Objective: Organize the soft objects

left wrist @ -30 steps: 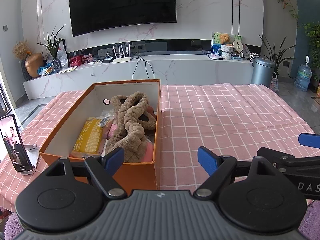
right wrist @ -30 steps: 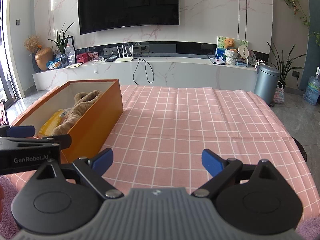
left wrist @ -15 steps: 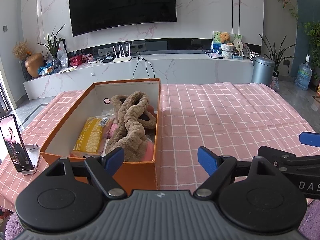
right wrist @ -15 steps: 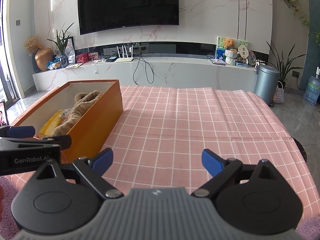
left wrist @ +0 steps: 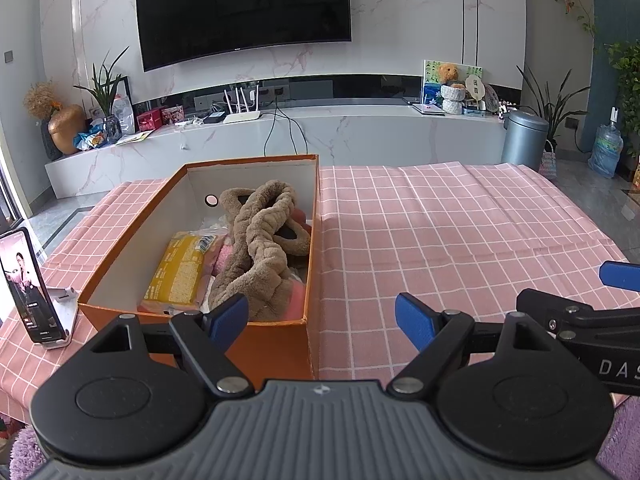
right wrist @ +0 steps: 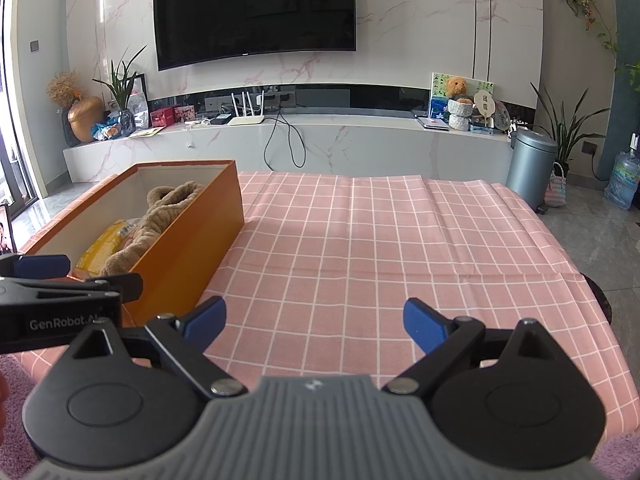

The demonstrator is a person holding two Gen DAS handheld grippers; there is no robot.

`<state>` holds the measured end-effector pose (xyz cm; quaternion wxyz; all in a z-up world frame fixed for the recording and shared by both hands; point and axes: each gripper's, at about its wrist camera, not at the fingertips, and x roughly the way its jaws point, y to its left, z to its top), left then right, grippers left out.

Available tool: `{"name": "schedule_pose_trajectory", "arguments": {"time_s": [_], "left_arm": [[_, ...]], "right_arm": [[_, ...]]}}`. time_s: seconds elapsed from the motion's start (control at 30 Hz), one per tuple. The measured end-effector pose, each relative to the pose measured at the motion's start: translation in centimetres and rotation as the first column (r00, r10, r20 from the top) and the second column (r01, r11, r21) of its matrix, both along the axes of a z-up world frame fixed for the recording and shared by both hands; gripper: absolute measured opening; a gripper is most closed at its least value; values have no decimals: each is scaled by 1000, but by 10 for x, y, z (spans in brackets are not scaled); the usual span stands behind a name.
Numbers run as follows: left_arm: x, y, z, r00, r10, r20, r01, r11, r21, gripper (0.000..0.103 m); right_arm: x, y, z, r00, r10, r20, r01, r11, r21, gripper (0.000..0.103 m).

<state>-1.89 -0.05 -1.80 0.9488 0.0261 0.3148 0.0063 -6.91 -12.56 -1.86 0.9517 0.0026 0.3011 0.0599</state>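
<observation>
Soft things (left wrist: 256, 248) fill the box (left wrist: 280, 344); beside it, left gripper (left wrist: 322, 316) and right gripper (right wrist: 316, 320) hang spread, empty. A careless reach could drag out the fuzzy band.

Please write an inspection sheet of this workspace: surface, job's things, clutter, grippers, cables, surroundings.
Surface: pink checked tablecloth, creased; its right part is bare.
Job's things: open orange box on the left holds a brown fluffy headband, a yellow packet and something pink.
Clutter: phone on a stand left of the box, screen lit.
Grippers: left gripper open and empty, before the box's near wall; right gripper open and empty, over bare cloth.
Cables: black cables hang from the TV bench; none on the table.
Surroundings: wall television, white router, grey bin, potted plants.
</observation>
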Motion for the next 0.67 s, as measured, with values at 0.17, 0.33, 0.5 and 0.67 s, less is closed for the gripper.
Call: {"name": "schedule_pose_trajectory", "arguments": {"time_s": [0.17,0.33,0.5,0.67], "left_arm": [[1,0,-1,1000,-6,-2,6,1000,3,97],[1,0,-1,1000,-7,-1,7,1000,2,97],[1,-1,0,1000,-10,-2,10,1000,-1,97],[0,1,1,1000,-13,1,13,1000,-4,97]], "right_arm": [[0,0,0,1000,0,-1,0,1000,0,94],[0,0,0,1000,1,-1,-1,1000,1,94],[0,0,0,1000,1,0,-1,1000,0,94],[0,-1,0,1000,2,-2,-2,1000,0,94]]}}
